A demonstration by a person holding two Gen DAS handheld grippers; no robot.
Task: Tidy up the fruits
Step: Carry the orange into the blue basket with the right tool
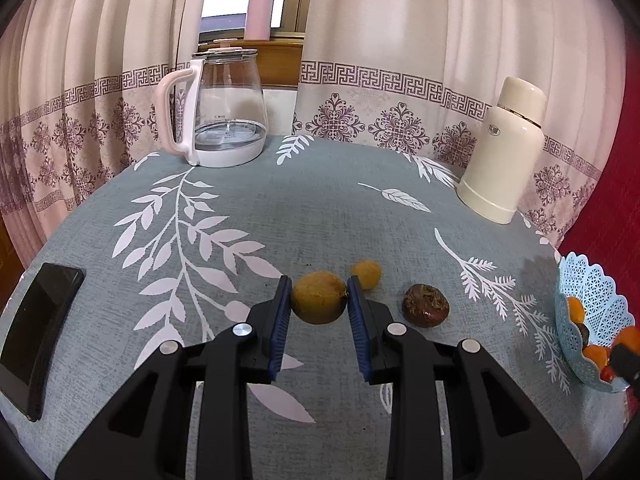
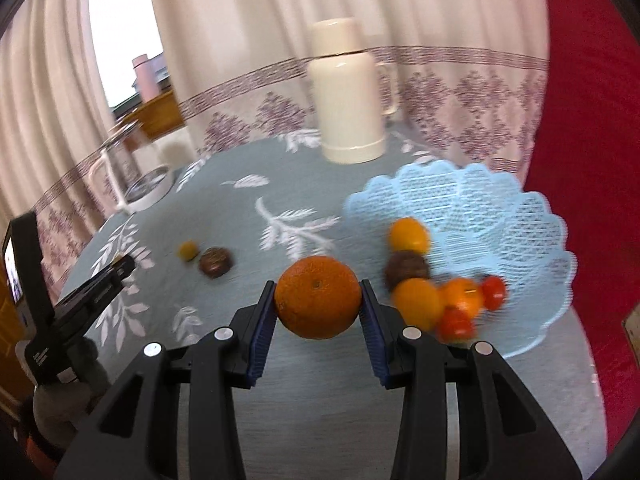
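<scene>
My left gripper is shut on a brownish-yellow kiwi-like fruit, held just above the tablecloth. Behind it lies a small yellow fruit, and to its right a dark brown round fruit. My right gripper is shut on an orange, lifted over the table left of the light blue lace basket. The basket holds several fruits: yellow, orange, brown and red ones. In the right wrist view the left gripper shows at the left, near the small yellow fruit and the brown fruit.
A glass kettle with a pink handle stands at the back left, a cream thermos at the back right. A black phone lies at the left table edge. Curtains hang behind; a red surface lies to the right.
</scene>
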